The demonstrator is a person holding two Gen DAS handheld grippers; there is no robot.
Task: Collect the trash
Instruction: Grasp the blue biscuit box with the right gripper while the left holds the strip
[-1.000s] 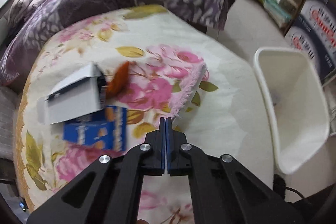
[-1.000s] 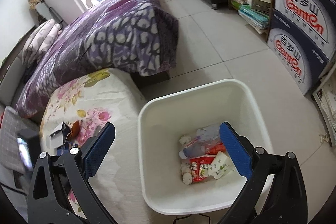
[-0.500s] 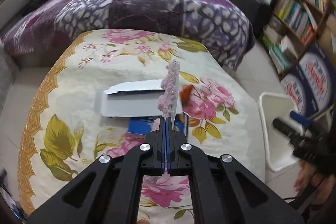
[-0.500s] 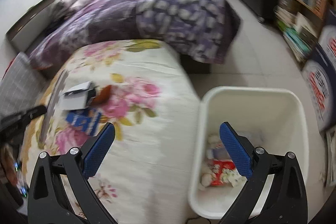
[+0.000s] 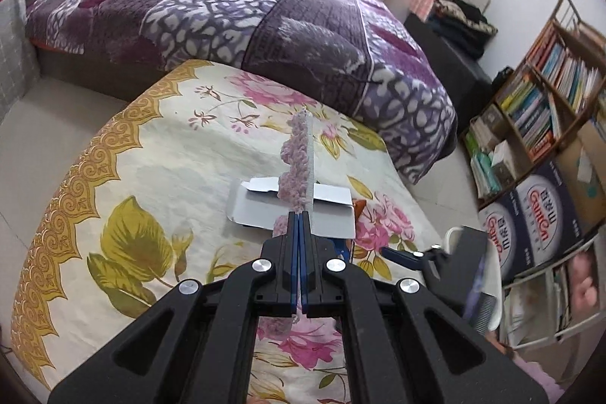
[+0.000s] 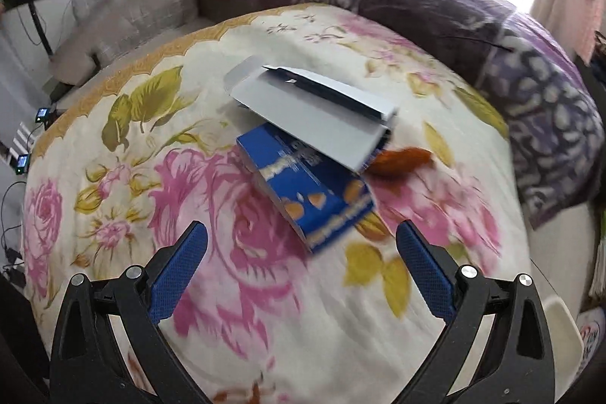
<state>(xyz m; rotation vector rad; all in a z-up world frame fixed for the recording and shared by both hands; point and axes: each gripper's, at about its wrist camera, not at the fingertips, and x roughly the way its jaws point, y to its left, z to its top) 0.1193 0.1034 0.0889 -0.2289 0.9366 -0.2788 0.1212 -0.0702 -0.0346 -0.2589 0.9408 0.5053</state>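
A grey flattened carton [image 6: 314, 112] was seen lying over a blue snack box [image 6: 306, 188] on the floral blanket [image 6: 151, 146], between the wide-spread fingers of the right gripper [image 6: 301, 269].

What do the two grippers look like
Both are matte black plastic. The left gripper has two angular arms with triangular cut-outs, silver screw heads and thin blue pads. The right gripper has the same black arms and silver screws, with textured blue pads.
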